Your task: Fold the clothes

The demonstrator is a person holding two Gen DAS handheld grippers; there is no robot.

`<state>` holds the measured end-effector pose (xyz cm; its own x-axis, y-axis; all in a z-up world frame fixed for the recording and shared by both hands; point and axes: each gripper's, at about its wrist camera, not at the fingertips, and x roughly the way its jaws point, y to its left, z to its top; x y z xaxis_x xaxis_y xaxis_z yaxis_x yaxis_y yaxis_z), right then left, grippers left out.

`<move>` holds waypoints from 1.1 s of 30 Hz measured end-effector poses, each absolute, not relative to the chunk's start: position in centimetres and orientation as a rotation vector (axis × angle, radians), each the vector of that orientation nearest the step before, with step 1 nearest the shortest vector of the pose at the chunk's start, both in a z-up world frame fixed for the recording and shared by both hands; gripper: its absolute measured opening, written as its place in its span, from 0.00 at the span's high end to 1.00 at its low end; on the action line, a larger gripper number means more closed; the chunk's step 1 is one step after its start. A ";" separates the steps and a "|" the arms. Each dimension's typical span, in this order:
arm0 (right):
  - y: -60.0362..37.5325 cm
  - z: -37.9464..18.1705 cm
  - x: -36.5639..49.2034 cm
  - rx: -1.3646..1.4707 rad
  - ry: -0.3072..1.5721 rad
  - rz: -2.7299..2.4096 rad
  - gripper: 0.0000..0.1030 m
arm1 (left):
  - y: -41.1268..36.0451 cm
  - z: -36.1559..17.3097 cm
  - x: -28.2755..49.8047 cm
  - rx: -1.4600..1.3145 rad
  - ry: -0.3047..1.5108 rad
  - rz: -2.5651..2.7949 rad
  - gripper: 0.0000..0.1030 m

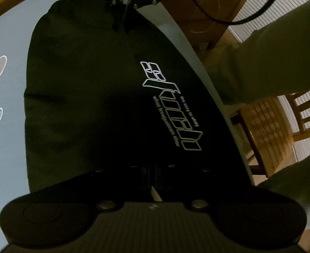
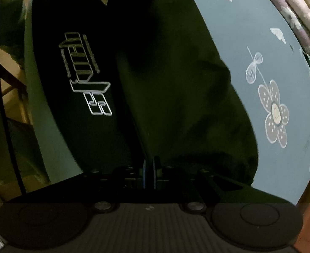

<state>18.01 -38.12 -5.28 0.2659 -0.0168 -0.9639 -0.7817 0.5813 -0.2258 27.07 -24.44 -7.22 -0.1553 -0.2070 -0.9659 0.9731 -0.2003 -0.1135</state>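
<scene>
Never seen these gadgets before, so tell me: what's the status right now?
Left gripper and right gripper both shut on the black garment. Garment spread on blue flowered tablecloth. Nothing blocking.

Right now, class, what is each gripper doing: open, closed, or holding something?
Left gripper: jaws closed on the black cotton garment with white outline lettering.
Right gripper: jaws closed on the same garment's edge.

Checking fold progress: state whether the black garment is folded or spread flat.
Partly folded: the black garment shows one layer doubled over another along a crease beside its white logo.
</scene>
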 end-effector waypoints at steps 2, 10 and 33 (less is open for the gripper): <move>-38.2 -5.3 18.0 -0.801 1.202 0.585 0.92 | -24.8 -7.8 27.1 1.094 1.045 -1.531 0.99; -35.2 -2.6 17.7 -0.771 1.052 0.567 0.46 | -23.8 -6.5 27.5 0.966 1.051 -1.452 0.99; -24.7 -2.1 23.4 -0.743 0.878 0.603 0.94 | -19.6 -4.5 27.4 1.209 0.755 -1.357 0.61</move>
<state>23.37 -24.70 -2.05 0.5084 0.1643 -0.8453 -0.7301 0.6028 -0.3219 27.38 -19.65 -4.48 0.1362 -0.3089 -0.9413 0.9626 -0.1833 0.1994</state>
